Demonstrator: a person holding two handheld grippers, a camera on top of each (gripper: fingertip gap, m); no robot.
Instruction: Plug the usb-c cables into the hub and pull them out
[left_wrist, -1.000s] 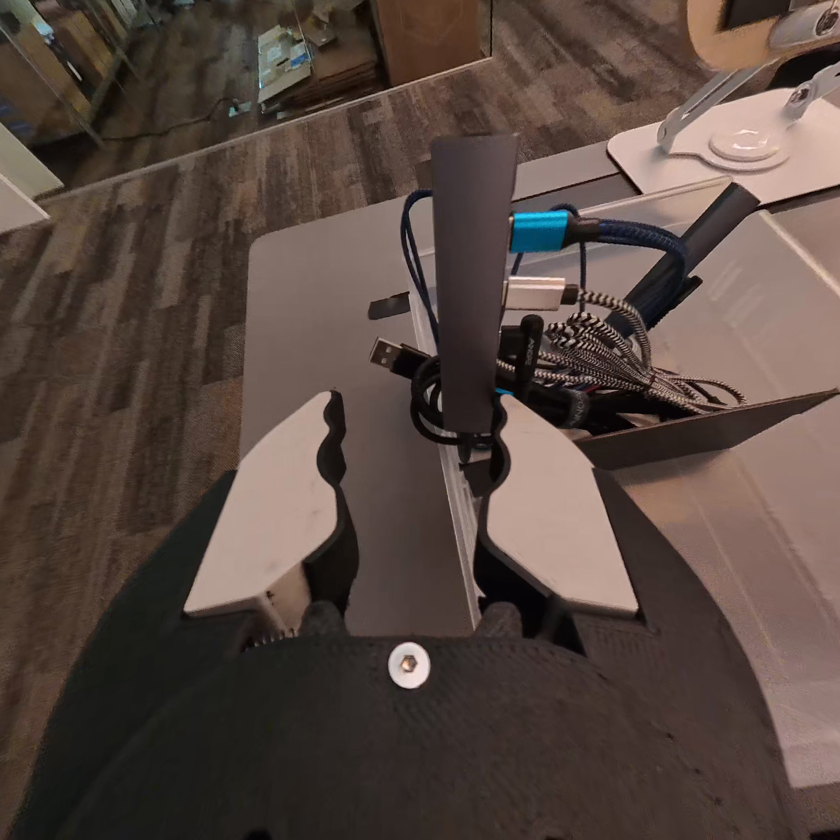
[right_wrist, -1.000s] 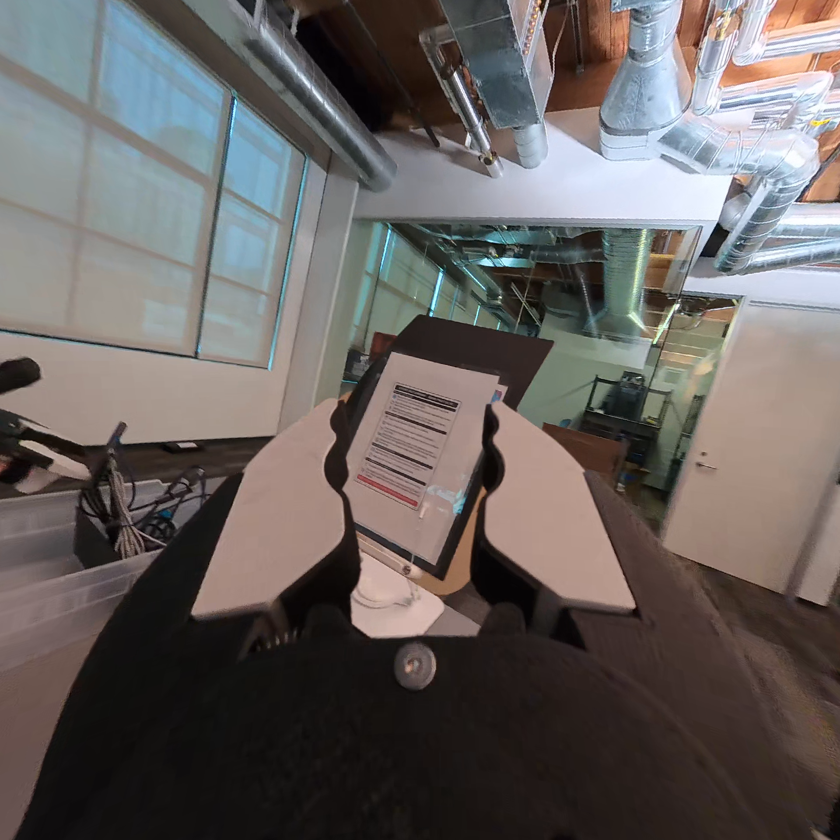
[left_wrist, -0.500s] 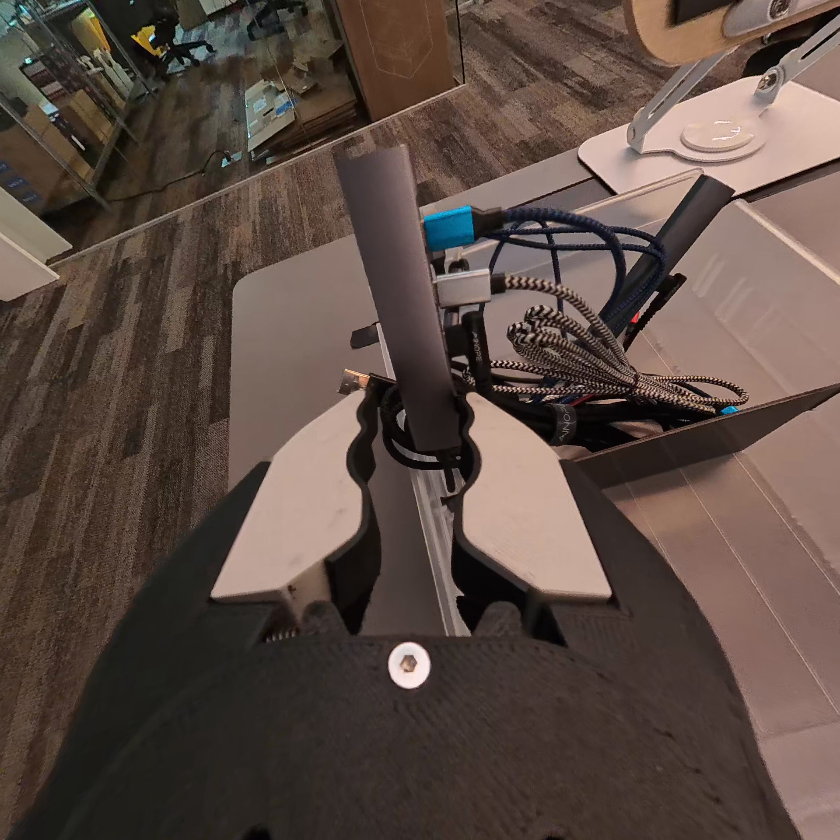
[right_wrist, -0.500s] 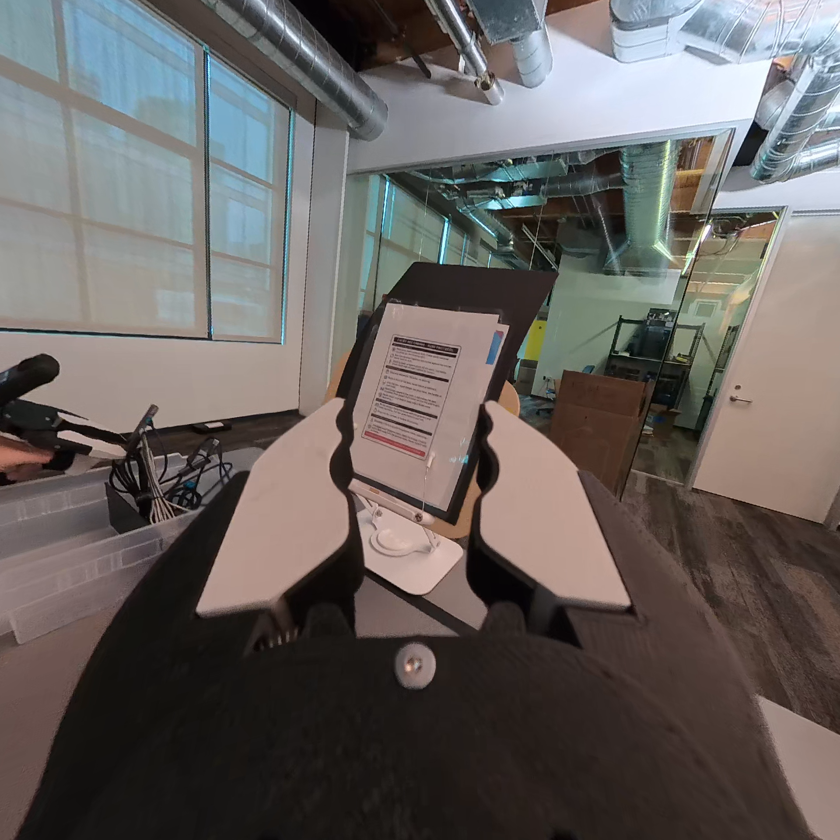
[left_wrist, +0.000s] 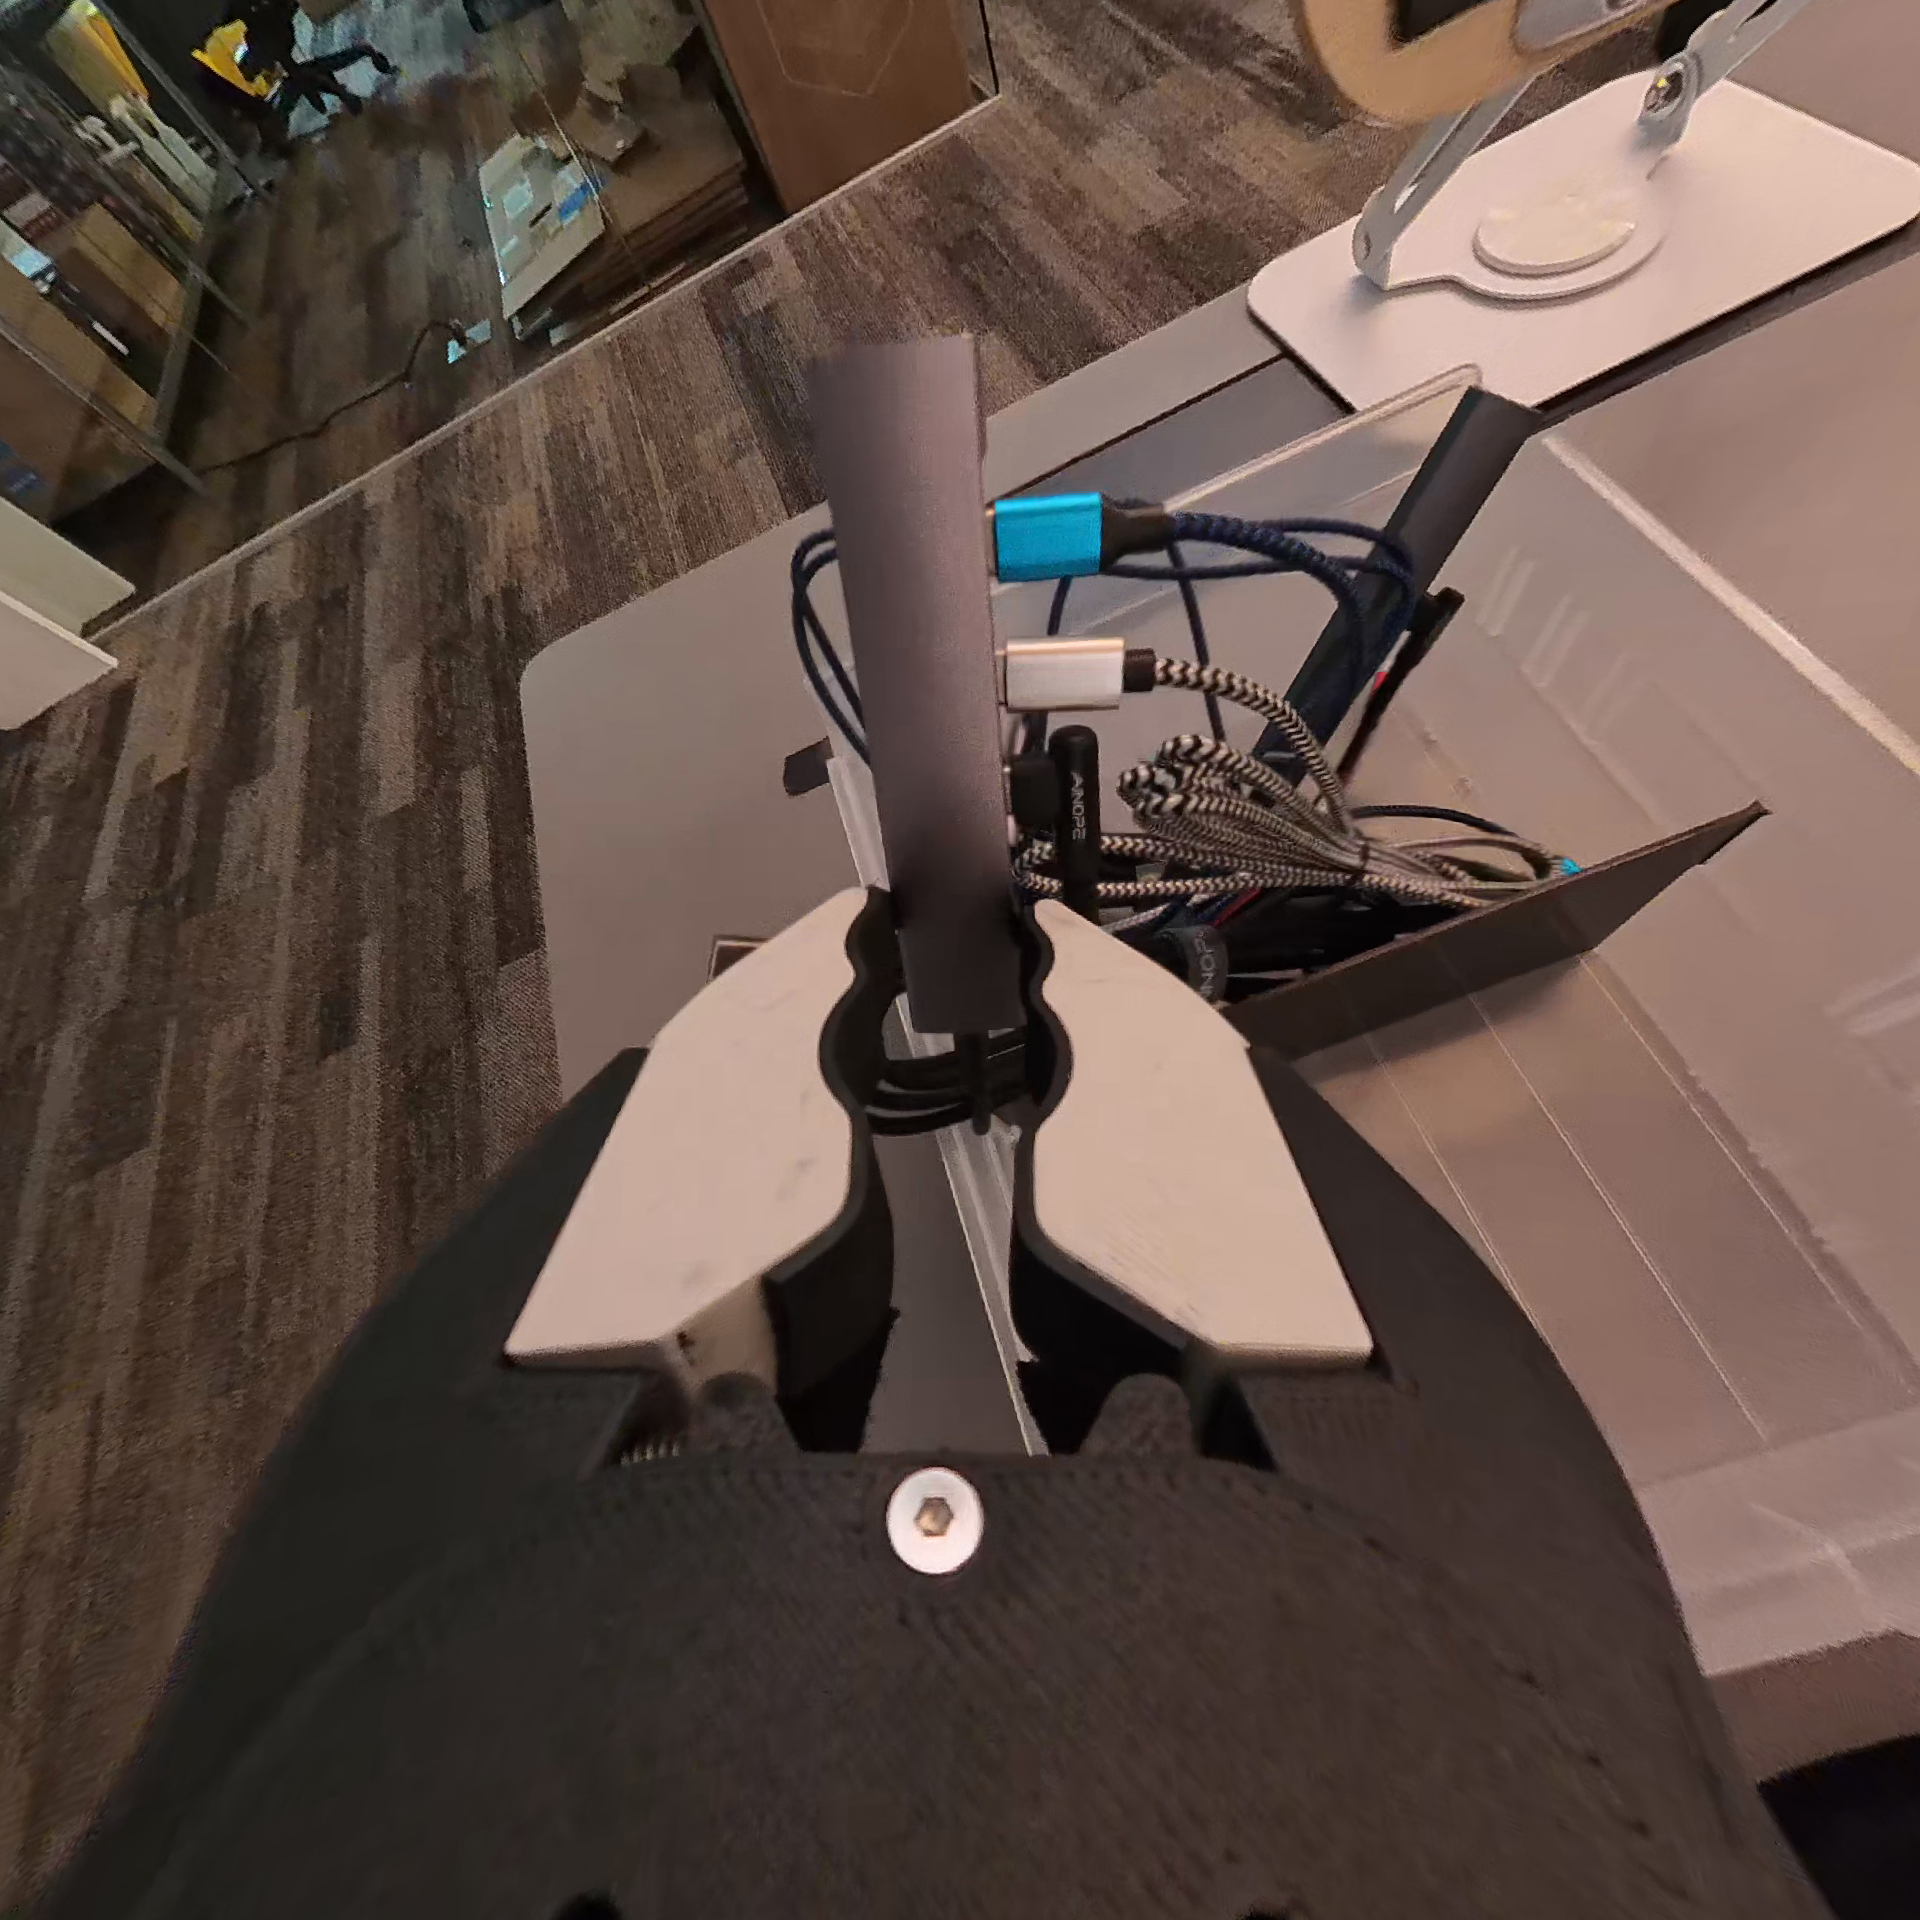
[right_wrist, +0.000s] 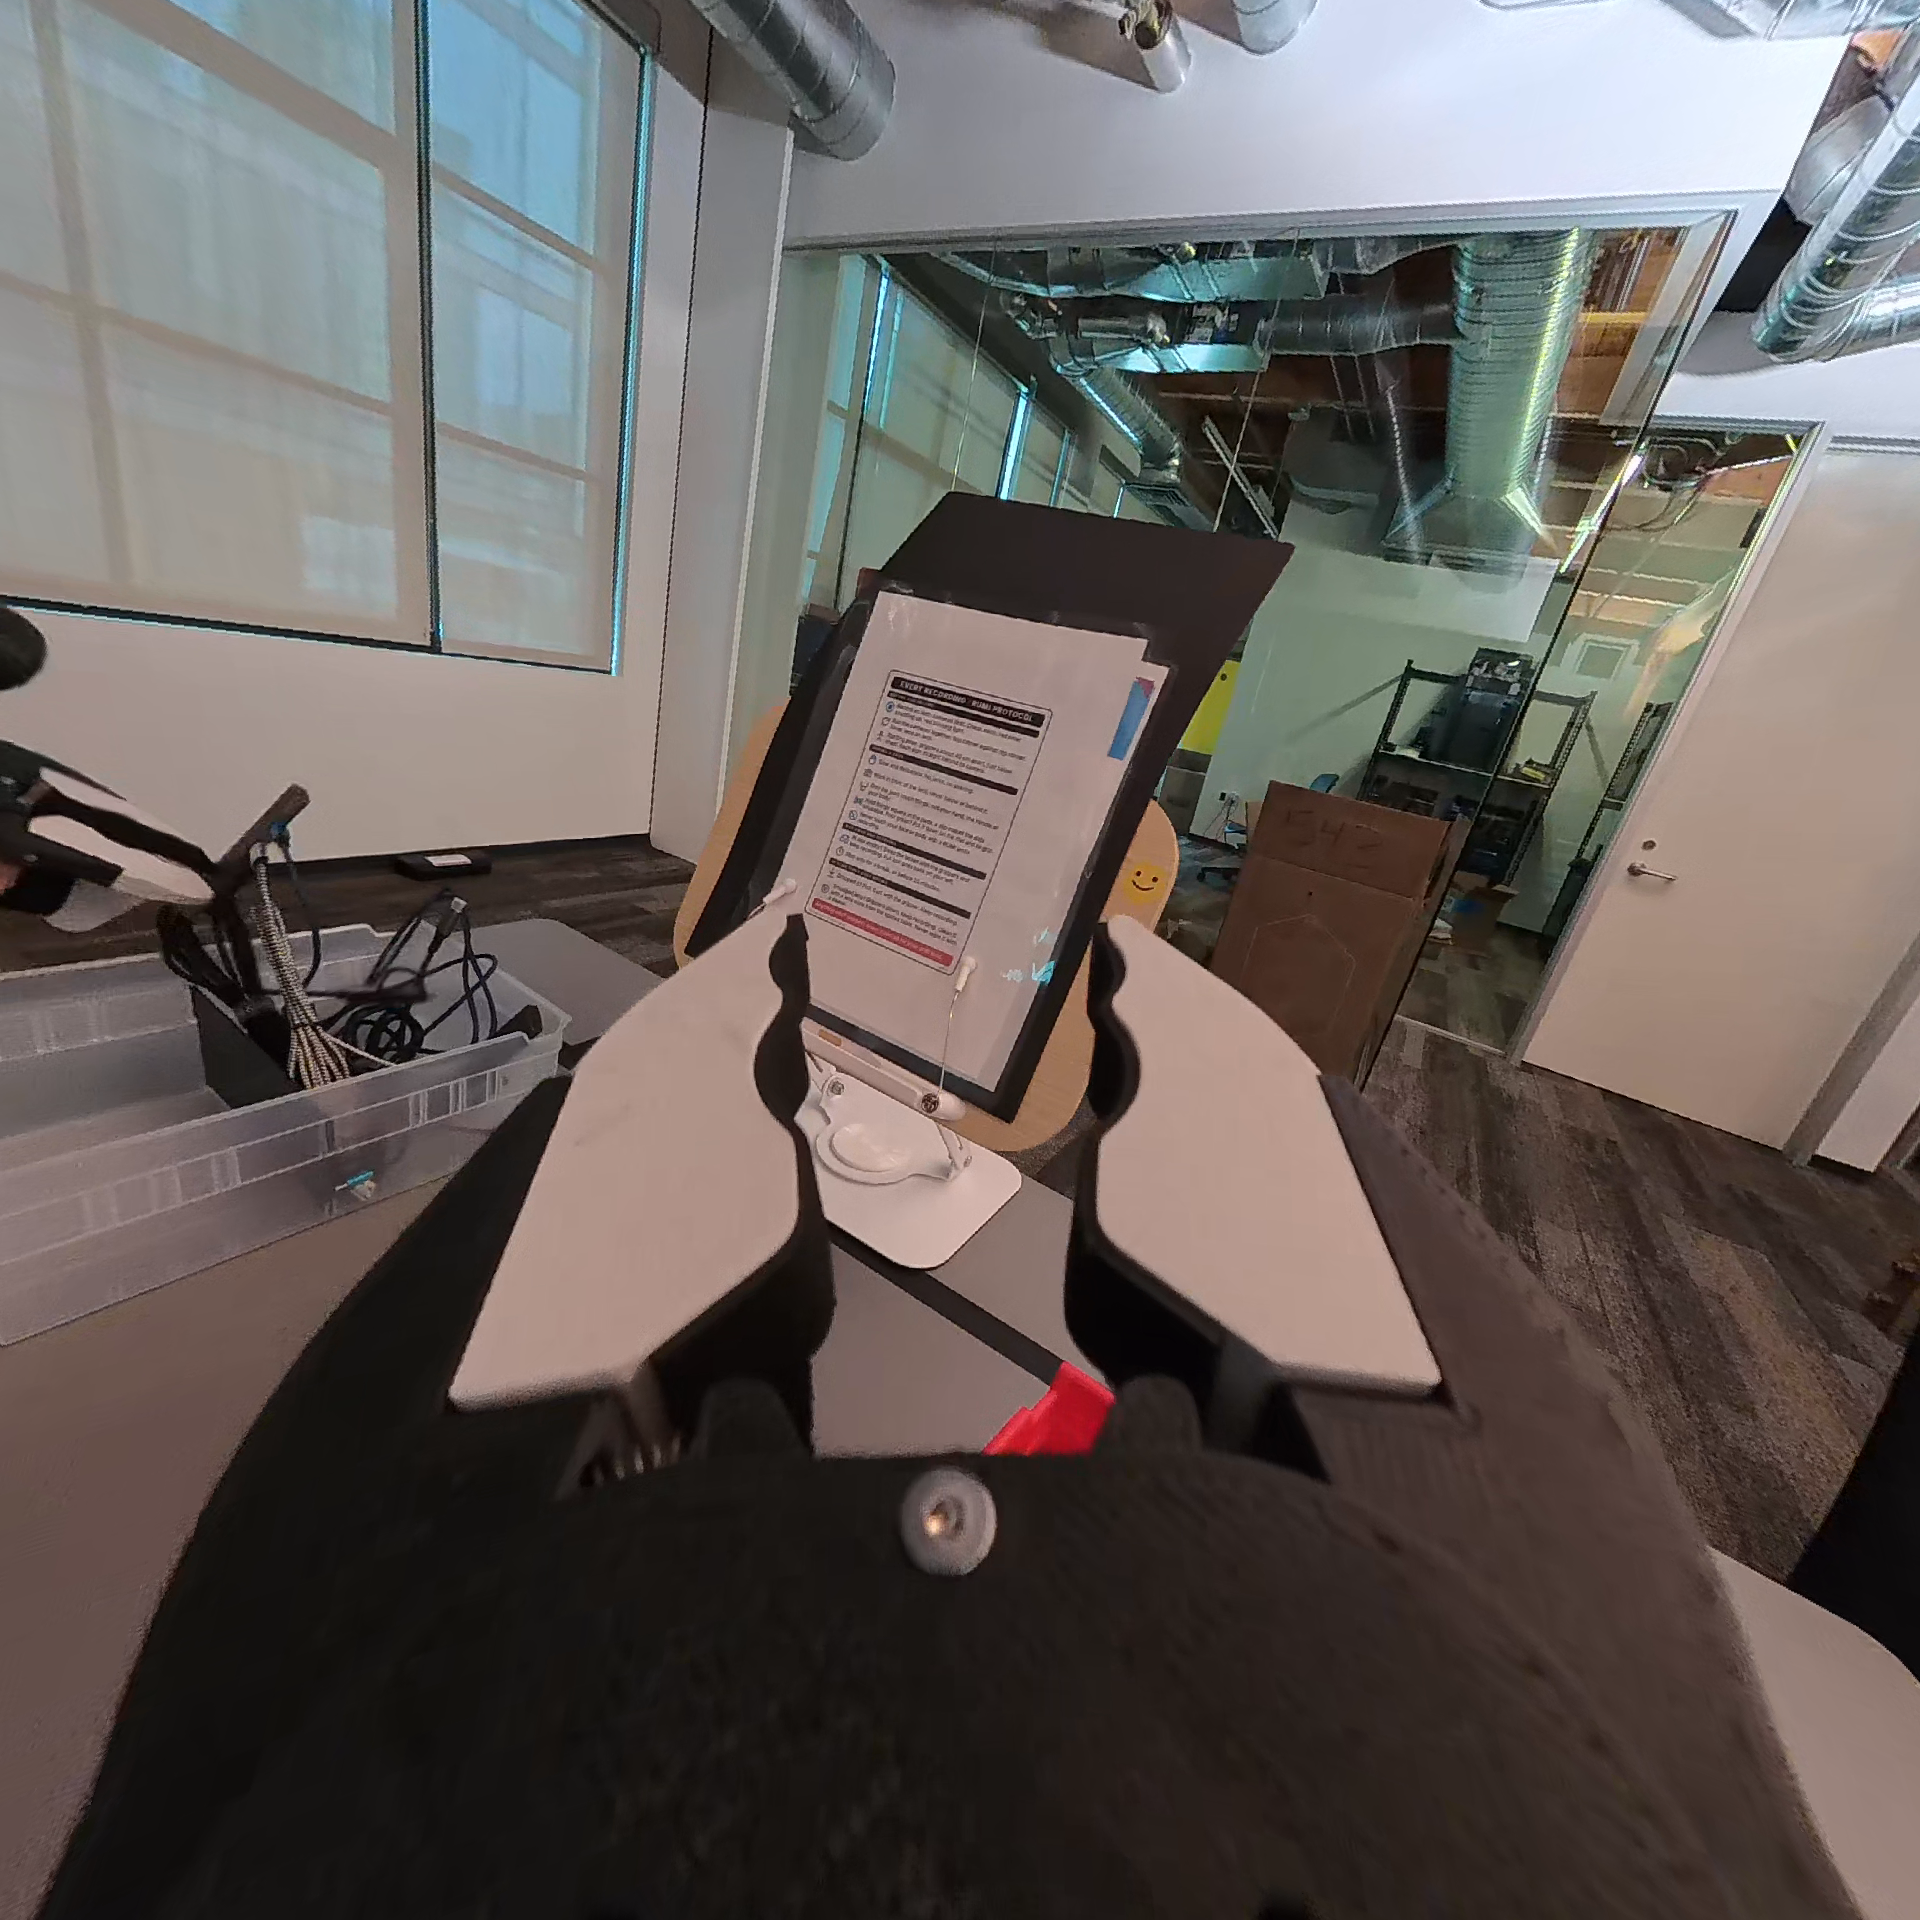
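Left wrist view: the left tongs (left_wrist: 954, 940) are clamped on the near end of the hub (left_wrist: 914, 644), a dark grey bar held upright above the desk (left_wrist: 665, 790). Holding the bare end leaves the port side free, facing right. 2 plugs sit in that side: a blue usb-c plug (left_wrist: 1044, 538) high up, a silver usb-c plug (left_wrist: 1060, 673) below it. A black plug (left_wrist: 1072, 800) stands lower, close against the hub; whether it is seated cannot be told. The braided leads trail right and down into a dark open box (left_wrist: 1455, 935), which rests in a clear plastic bin (left_wrist: 1662, 1039). Likely judgement: plugging is done or nearly so, pulling out is next.

Right wrist view: the right tongs (right_wrist: 940, 1013) are apart and hold nothing, aimed past the desk's far edge at a tablet on a white stand (right_wrist: 966, 852). The bin and cables lie well to their left. The left grip seems meant to brace the hub while the right tongs come over to draw each plug straight out.
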